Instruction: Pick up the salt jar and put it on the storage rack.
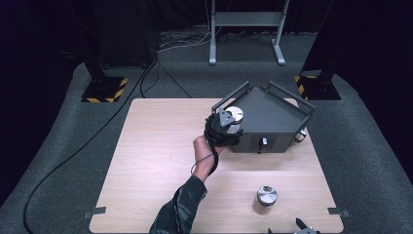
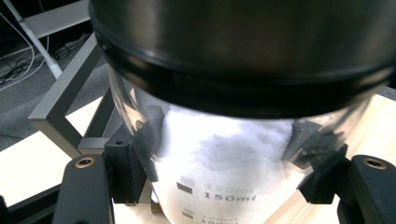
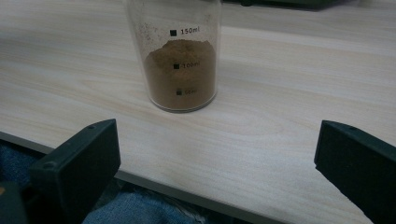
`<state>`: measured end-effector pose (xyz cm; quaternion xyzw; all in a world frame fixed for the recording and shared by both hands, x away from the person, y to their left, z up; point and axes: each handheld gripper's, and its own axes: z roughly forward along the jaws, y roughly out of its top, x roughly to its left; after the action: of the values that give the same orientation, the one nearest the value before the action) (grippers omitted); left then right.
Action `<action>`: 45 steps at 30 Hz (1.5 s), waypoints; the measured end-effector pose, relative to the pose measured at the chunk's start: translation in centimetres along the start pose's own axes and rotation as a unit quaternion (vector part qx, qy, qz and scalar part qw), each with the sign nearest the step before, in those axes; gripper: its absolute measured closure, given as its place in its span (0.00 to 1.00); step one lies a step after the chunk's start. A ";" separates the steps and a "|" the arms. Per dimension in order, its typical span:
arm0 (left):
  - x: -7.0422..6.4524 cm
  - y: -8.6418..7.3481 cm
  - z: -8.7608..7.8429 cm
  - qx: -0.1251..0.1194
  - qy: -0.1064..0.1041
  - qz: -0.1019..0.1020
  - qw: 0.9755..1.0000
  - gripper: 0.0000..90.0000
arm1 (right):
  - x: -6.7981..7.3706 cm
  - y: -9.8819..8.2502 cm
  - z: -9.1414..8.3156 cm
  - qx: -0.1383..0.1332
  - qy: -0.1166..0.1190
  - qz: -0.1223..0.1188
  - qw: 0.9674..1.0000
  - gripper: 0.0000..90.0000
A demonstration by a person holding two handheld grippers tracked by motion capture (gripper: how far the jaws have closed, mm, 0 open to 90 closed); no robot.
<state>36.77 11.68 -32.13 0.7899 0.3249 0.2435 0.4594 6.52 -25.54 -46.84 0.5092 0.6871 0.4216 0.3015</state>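
We find the left gripper (image 1: 229, 127) clamped on a glass jar (image 1: 234, 118) of white powder with a metal lid, held at the left corner of the dark grey tray (image 1: 272, 114) at the far right of the table (image 1: 160, 161). In the left gripper view its pads (image 2: 140, 154) press on both sides of the jar (image 2: 224, 158), just below the lid; the tray's raised rail (image 2: 65, 100) stands just behind and to the left.

A second jar (image 1: 266, 199), holding brown powder, stands upright near the front edge of the table, well apart from the tray. We note the right gripper (image 1: 304, 229) at the table's front edge, its jaws spread wide and empty, with that jar (image 3: 180, 56) ahead of them and nothing between.
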 end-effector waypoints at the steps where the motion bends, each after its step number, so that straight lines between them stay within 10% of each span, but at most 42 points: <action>1: 0.1 0.0 0.1 0.001 0.001 -0.002 1.000 0.35 | 0.0 0.0 0.0 0.000 -0.001 0.000 1.000 0.00; 45: 0.6 2.1 3.7 0.006 -0.003 -0.015 1.000 0.35 | -0.4 -0.1 -0.2 -0.003 -0.001 0.003 1.000 0.00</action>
<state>40.31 9.28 -31.96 0.7888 0.3366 0.2323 0.4589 6.41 -25.97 -46.86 0.5108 0.6842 0.4240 0.3018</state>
